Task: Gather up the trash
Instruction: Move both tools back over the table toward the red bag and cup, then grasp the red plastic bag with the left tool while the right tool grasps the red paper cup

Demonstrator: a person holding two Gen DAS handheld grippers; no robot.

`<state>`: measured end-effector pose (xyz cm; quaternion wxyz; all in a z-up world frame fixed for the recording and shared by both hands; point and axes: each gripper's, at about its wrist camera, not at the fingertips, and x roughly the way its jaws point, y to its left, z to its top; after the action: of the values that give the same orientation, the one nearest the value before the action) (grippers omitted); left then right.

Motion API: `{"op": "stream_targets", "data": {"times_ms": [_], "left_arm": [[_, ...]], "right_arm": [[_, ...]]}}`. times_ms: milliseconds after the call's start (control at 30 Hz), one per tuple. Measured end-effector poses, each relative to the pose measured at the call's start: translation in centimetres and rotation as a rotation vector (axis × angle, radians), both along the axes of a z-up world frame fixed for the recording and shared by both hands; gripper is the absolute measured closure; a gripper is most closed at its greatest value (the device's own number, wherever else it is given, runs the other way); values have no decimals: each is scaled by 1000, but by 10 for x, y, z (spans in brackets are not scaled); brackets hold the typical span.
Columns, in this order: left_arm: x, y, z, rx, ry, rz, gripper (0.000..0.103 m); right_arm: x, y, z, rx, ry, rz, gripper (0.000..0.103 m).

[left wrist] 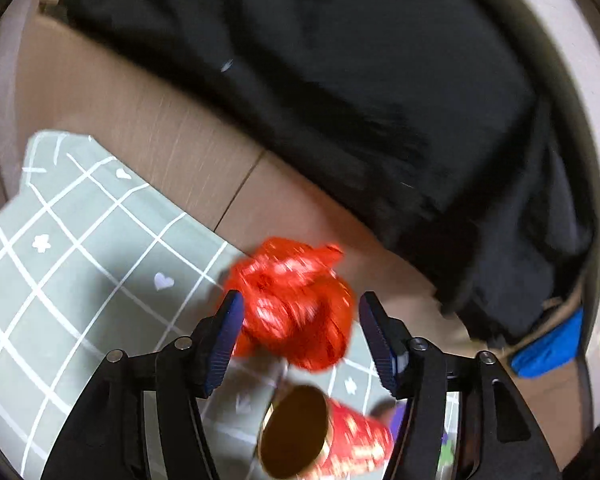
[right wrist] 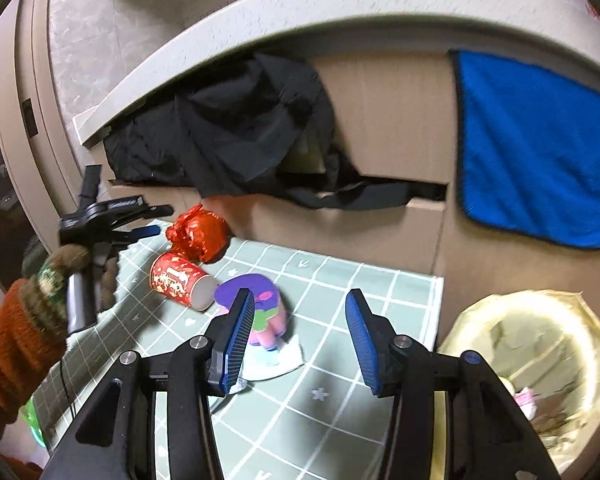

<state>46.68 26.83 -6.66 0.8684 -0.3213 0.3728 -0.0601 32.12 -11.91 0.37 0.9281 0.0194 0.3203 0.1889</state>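
Your left gripper [left wrist: 298, 336] stands with its jaws wide apart and nothing clamped; the crumpled red wrapper [left wrist: 292, 304] sits between the pads, the left one seemingly at its edge, the right one clear of it — blur prevents certainty. Your right gripper [right wrist: 300, 340] is likewise spread wide and empty, poised above the checked mat [right wrist: 340, 400] with a purple-and-pink item [right wrist: 260, 304] just beyond its left pad. The wrapper lies at the mat's far edge, against the cardboard box [right wrist: 380, 224], with the red paper cup [right wrist: 180, 280] on its side just beside it. In my judgement the wrapper is very light, soft and crinkly (foil or cellophane by its sheen), so it will compress and may slip; take it across the bulkiest part, not the twisted top. The cup should be light but crushable — grip its wall gently near the rim. The lined bin [right wrist: 532, 360] stands right of the mat, near your right gripper.
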Motion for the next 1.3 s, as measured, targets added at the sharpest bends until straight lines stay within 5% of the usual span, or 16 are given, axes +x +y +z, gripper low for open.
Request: {"op": "stream_targets", "data": {"times_ms": [100,333,400,467,633,933,1300], "left_arm": [[18,-1,-15,27,50,6,39],[10,-13,-36,-52,103,-66,39],[1,-17,-36,-57,96,-95,48],[-13,-20,-34,-68,74,-129,64],[-55,-23,-17,19,29,-161,73],[-145,15,15,43,-44,-99,74],[-233,45,12,128,-57,18,74]], "right_arm": [[9,7,-11,-5,31,4,58],[17,12,-26,-1,74,12,58],[18,14,-30,12,91,21,58],[17,21,-32,23,104,49,58],[7,47,-30,-20,92,133,58],[0,118,-35,-120,119,330,57],[-38,180,-47,-231,112,457,57]]}}
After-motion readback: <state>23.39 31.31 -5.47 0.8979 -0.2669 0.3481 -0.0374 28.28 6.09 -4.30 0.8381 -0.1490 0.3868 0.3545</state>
